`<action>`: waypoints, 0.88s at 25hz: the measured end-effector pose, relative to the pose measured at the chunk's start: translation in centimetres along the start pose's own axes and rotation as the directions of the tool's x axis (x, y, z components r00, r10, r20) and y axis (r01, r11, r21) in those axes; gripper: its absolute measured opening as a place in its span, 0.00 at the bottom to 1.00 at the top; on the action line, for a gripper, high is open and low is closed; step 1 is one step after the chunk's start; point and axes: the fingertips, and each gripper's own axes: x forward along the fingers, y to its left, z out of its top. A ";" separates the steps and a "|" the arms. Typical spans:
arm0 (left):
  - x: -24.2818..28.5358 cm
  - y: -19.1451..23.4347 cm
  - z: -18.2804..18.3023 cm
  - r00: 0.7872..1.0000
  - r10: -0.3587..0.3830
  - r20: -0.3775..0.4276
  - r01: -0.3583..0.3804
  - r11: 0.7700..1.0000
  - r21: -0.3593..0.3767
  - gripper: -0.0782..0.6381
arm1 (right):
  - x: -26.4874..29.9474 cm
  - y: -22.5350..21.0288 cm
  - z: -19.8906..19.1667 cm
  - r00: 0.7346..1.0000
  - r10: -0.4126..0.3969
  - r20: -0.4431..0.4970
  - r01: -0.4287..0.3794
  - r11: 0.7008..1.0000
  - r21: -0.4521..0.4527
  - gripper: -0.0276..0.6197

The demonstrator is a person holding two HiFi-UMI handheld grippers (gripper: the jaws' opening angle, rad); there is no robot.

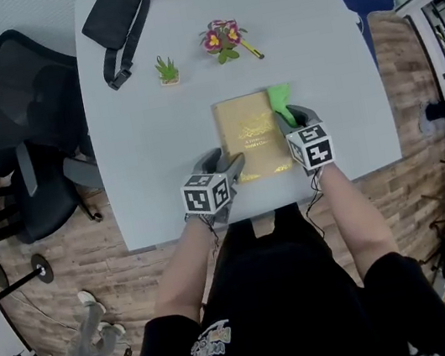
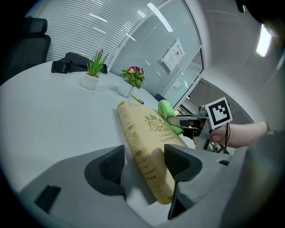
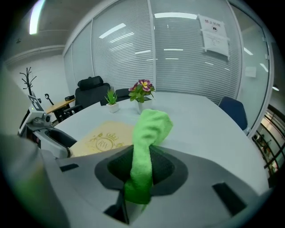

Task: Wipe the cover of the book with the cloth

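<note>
Table, grey, rounded.
- Book: gold cover, lying flat by the table's near edge.
- Left tool: jaws apart, straddling the book's near spine corner, not clamped on it.
- Right tool: jaws closed on the cloth, green, whose free end lies at the book's far right corner.
- Toward the far edge: small potted plant, flowers, black bag.
</note>
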 end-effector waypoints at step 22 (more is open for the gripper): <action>0.1 0.2 0.0 1.000 0.000 -0.006 0.000 1.000 -0.002 0.49 | -0.7 10.0 0.8 0.987 0.163 0.009 -0.161 0.980 -0.115 0.19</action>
